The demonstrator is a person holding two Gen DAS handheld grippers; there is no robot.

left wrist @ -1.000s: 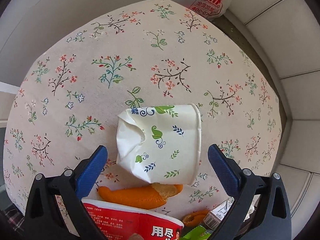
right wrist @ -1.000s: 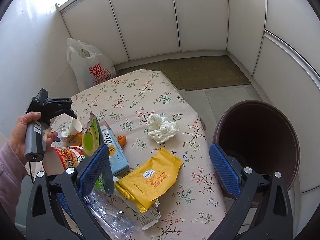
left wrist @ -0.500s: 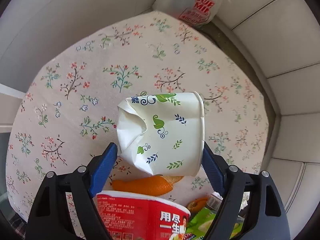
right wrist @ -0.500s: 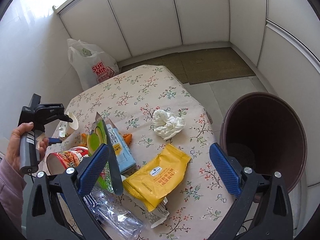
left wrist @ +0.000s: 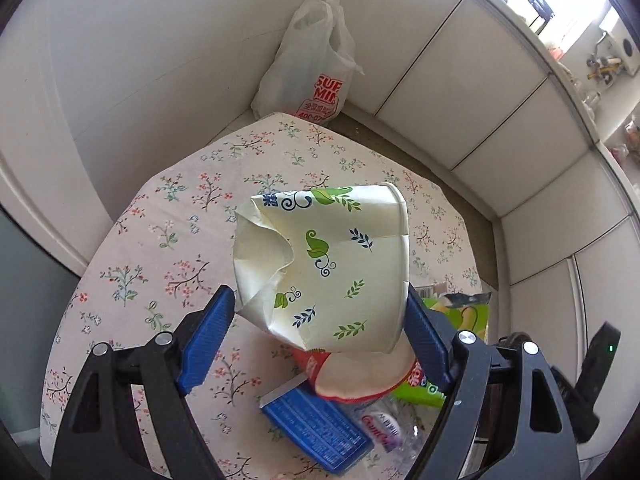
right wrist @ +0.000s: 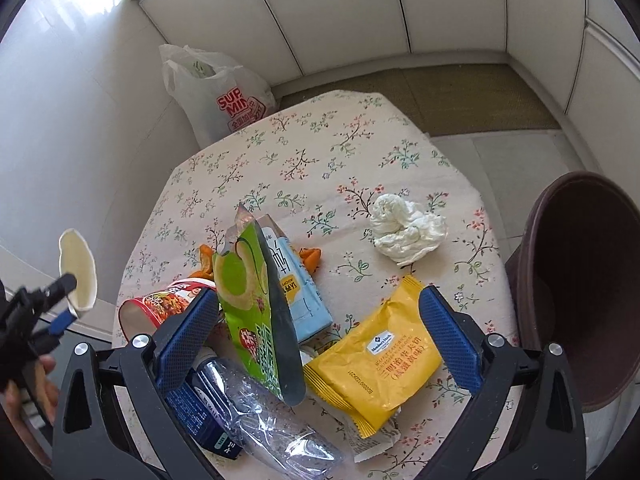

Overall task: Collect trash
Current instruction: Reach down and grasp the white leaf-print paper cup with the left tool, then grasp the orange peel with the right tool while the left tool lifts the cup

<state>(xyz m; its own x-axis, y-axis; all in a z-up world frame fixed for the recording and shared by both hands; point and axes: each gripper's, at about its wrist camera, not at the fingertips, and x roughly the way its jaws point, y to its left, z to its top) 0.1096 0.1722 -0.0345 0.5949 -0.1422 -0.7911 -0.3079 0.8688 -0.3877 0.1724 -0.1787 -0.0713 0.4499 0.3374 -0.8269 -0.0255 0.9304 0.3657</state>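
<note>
One brown bin [right wrist: 576,288] stands on the floor just beside the table's right edge; what it contains cannot be told from its dark inside. One round table [right wrist: 320,152] wears a cloth printed with small flowers, set in a corner of white panelled walls with a tan mat on the floor behind it. One white plastic bag [right wrist: 224,100] with red lettering sits on the floor at the far edge, its contents unclear. On the cloth lie one yellow snack packet [right wrist: 384,352], one green snack bag [right wrist: 252,312], one clear plastic bottle [right wrist: 272,420], one light blue carton [right wrist: 300,292], one dark blue box [left wrist: 316,428], one red noodle cup [right wrist: 160,304] on its side, one crumpled white tissue [right wrist: 404,232] and two bits of orange peel [right wrist: 312,258].

One crushed paper cup [left wrist: 328,268] is clamped sideways between the left gripper's [left wrist: 320,320] blue pads, lifted clear of the cloth. The right gripper [right wrist: 316,338] hangs with jaws spread wide above the litter, gripping nothing.
</note>
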